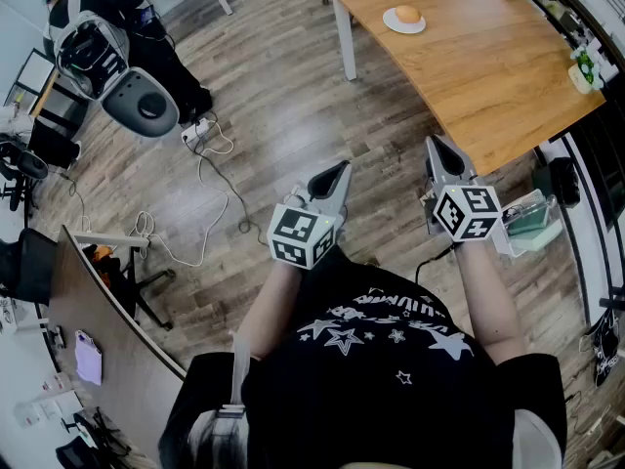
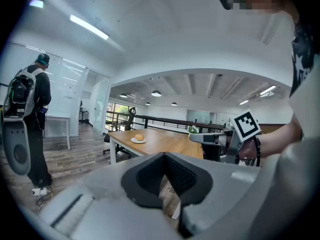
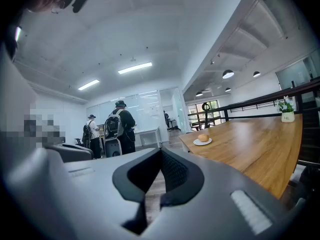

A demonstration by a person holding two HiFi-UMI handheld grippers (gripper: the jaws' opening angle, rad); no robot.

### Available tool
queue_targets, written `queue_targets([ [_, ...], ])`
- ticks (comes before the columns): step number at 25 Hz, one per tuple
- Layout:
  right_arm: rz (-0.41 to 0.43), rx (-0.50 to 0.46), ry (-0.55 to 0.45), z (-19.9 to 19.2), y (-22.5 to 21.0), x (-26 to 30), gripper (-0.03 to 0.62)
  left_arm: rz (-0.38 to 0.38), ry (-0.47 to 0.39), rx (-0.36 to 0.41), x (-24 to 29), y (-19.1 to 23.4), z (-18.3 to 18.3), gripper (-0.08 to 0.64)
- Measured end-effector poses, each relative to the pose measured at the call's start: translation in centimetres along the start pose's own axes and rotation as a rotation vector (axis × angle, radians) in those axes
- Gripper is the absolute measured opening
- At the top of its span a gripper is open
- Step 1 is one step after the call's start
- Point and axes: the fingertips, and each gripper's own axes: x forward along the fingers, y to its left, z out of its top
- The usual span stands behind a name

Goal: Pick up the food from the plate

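A round golden bun (image 1: 407,14) lies on a small white plate (image 1: 390,23) near the far end of a wooden table (image 1: 488,86). I stand well back from it on the wood floor. My left gripper (image 1: 341,168) and right gripper (image 1: 433,144) are held out side by side at waist height, both shut with nothing between the jaws. In the left gripper view the bun (image 2: 139,137) shows far off beyond the left gripper's (image 2: 163,154) tips, with the right gripper (image 2: 200,138) at the right. In the right gripper view the bun (image 3: 203,138) lies far past the right gripper's (image 3: 161,150) closed tips.
A small potted plant (image 1: 584,66) stands at the table's right edge. Cables (image 1: 210,164) trail over the floor to my left. A person with a backpack (image 3: 120,126) stands beside a white machine (image 1: 107,62). A brown desk (image 1: 107,330) lies at the lower left.
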Motion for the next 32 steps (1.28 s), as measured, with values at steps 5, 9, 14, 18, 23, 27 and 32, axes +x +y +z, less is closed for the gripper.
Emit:
queue_targets([
  [5, 0.003, 0.006, -0.009, -0.2, -0.6, -0.5, 0.0, 0.016, 0.013, -0.011, -0.3, -0.6, -0.9, 0.002],
  [9, 0.002, 0.021, -0.009, -0.5, -0.9, -0.6, 0.0, 0.025, 0.025, -0.012, 0.0, -0.8, -1.2, 0.002],
  [14, 0.008, 0.033, 0.002, -1.2, -1.3, -1.2, 0.0, 0.029, 0.035, -0.011, 0.4, -1.2, -1.6, 0.002],
  [18, 0.018, 0.022, -0.014, -1.1, -1.2, -1.8, 0.0, 0.037, 0.051, -0.015, 0.2, -1.3, -2.4, 0.002],
  [23, 0.011, 0.047, -0.02, -1.5, -1.7, -1.4, 0.001, 0.053, 0.054, 0.005, -0.1, -0.7, -2.3, 0.002],
  [27, 0.009, 0.051, 0.002, -2.6, -1.8, -0.7, 0.002, 0.072, 0.053, -0.02, -0.2, 0.4, -2.7, 0.002],
  [32, -0.01, 0.046, 0.013, -2.8, -2.6, 1.6, 0.002, 0.07, 0.053, -0.038, 1.2, 2.5, -2.7, 0.002],
])
